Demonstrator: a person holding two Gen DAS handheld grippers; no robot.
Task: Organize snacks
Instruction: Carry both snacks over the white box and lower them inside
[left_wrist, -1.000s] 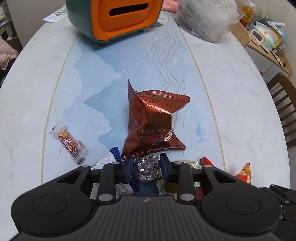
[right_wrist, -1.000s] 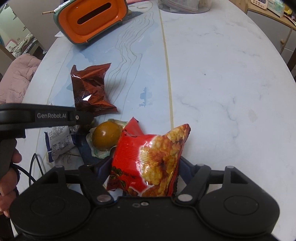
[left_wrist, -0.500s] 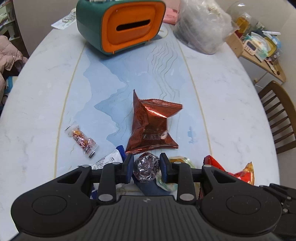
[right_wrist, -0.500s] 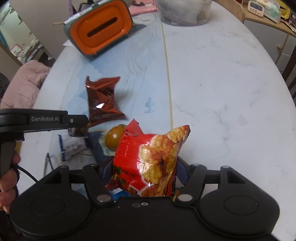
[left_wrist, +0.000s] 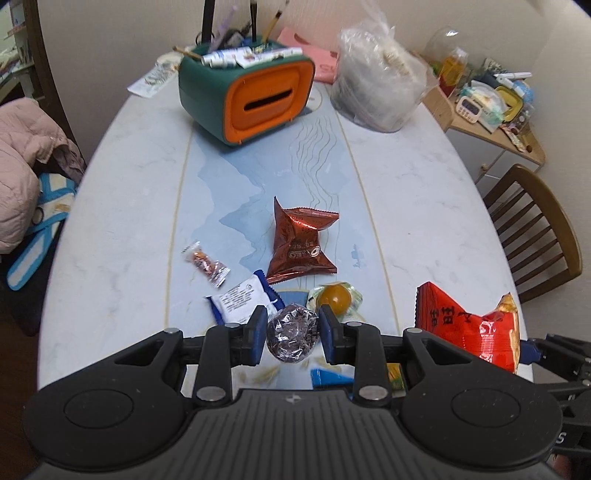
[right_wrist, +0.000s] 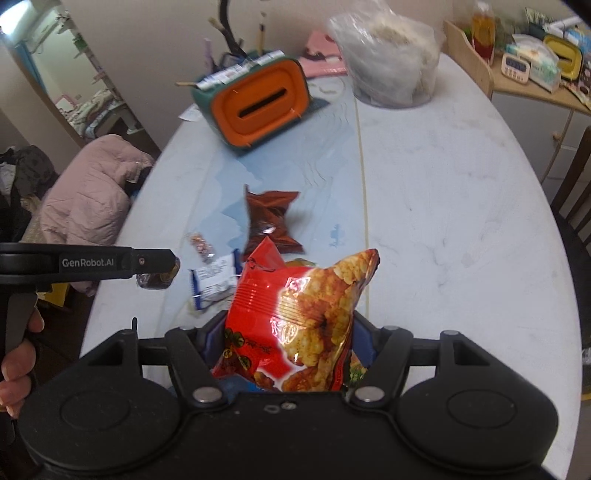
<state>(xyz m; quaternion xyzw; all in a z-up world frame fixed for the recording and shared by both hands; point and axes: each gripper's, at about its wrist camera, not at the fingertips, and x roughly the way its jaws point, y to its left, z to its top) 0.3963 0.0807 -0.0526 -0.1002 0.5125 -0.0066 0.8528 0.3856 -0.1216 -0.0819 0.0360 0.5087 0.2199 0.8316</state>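
Both tools rose, gripping foil ball (left_wrist: 292, 335) and red bag (right_wrist: 295, 325).

You face an oval marble worktop (left_wrist: 424, 192) against a plain pale wall (left_wrist: 110, 44), a wooden chair (left_wrist: 535, 229) at its right, a cluttered wooden shelf (left_wrist: 495, 125) beyond.

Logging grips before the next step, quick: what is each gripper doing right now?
Left gripper: closed on the foil-wrapped round snack.
Right gripper: closed on the red snack bag.
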